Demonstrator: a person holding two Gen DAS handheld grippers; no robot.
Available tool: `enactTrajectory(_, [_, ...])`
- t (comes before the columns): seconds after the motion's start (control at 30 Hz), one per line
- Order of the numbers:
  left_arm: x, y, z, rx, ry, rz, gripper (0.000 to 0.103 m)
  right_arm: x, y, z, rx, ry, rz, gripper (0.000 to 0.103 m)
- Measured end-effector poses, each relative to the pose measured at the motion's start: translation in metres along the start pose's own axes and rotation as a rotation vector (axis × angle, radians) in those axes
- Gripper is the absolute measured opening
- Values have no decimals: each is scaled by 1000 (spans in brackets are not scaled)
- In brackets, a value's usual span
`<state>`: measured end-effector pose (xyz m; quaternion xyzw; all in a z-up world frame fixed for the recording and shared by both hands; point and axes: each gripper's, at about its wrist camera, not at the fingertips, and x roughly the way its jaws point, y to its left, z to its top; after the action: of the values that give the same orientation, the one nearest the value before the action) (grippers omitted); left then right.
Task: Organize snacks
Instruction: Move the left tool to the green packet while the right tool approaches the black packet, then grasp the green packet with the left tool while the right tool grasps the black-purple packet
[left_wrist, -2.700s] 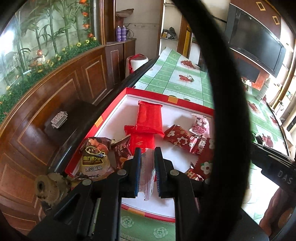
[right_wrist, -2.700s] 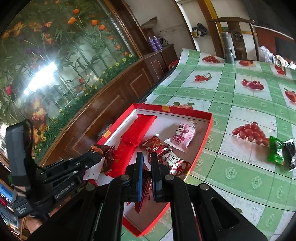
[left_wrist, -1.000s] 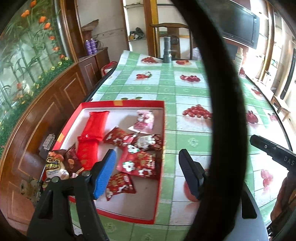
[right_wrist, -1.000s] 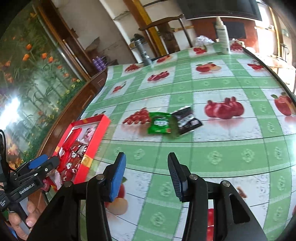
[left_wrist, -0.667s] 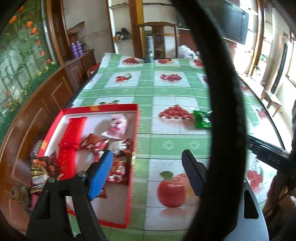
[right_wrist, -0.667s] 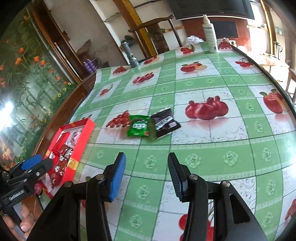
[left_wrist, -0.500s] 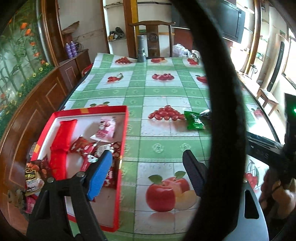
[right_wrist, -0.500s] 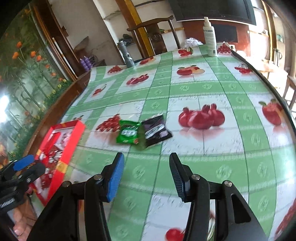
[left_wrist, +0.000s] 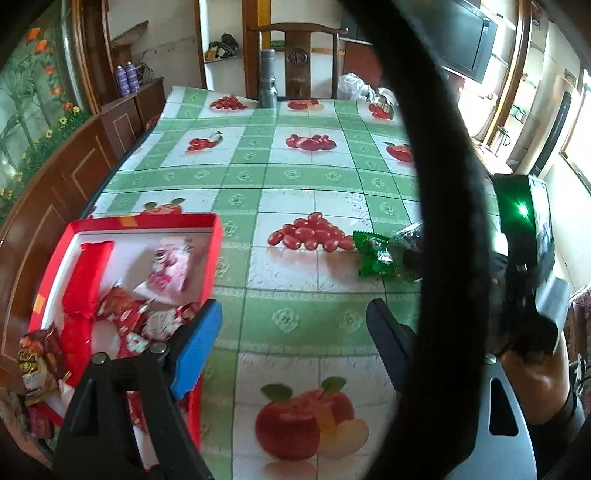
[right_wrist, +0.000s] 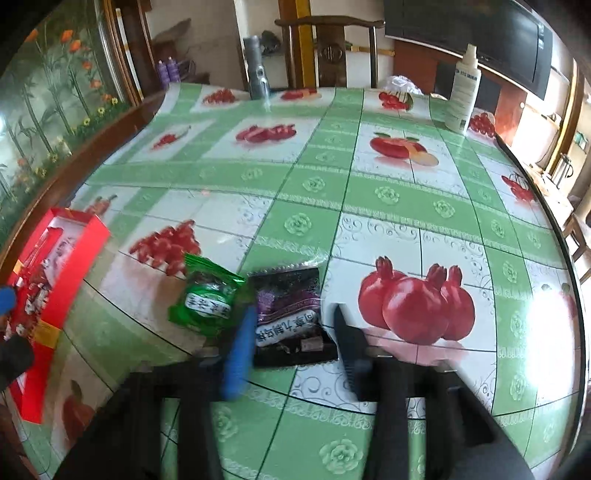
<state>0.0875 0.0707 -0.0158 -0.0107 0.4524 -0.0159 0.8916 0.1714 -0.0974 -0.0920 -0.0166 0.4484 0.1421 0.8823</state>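
Ahead of the left claw (left_wrist: 293, 343), whose jaws stand wide and empty above the worktop (left_wrist: 295, 177), the red box (left_wrist: 216, 236) of snacks sits to its left and the green packet (left_wrist: 376, 254) lies well off to its right. Between the spread jaws of the right claw (right_wrist: 291, 350) lies the dark packet (right_wrist: 290, 314), the green packet (right_wrist: 207, 295) just beside its left finger. That finger could catch the green wrapper on closing, dragging both.

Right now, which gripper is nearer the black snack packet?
Right. The right gripper straddles the black snack packet, jaws open. The left gripper hovers open beside the red box.
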Motion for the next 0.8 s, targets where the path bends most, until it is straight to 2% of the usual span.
enactTrajectory(0.17, [22, -20, 17, 22, 28, -47, 81, -30, -23, -15, 107, -53, 35, 33])
enactTrajectory(0.3, [48, -48, 28, 65, 56, -52, 82, -63, -50, -38, 212, -103, 55, 34])
enactTrajectory(0.47, [88, -75, 32, 103, 122, -4, 81, -94, -68, -57, 278, -140, 79, 34])
enactTrajectory(0.53, [103, -78, 26, 97, 167, -17, 63, -104, -71, -61, 282, -155, 78, 33])
enactTrajectory(0.57, [100, -77, 25, 93, 136, -14, 57, -109, -71, -63, 283, -165, 80, 33])
enactTrajectory(0.6, [99, -77, 24, 96, 131, -10, 47, -111, -72, -64, 285, -171, 79, 33])
enactTrajectory(0.8, [84, -70, 12, 91, 120, -1, 46, -124, -72, -70, 291, -195, 95, 33])
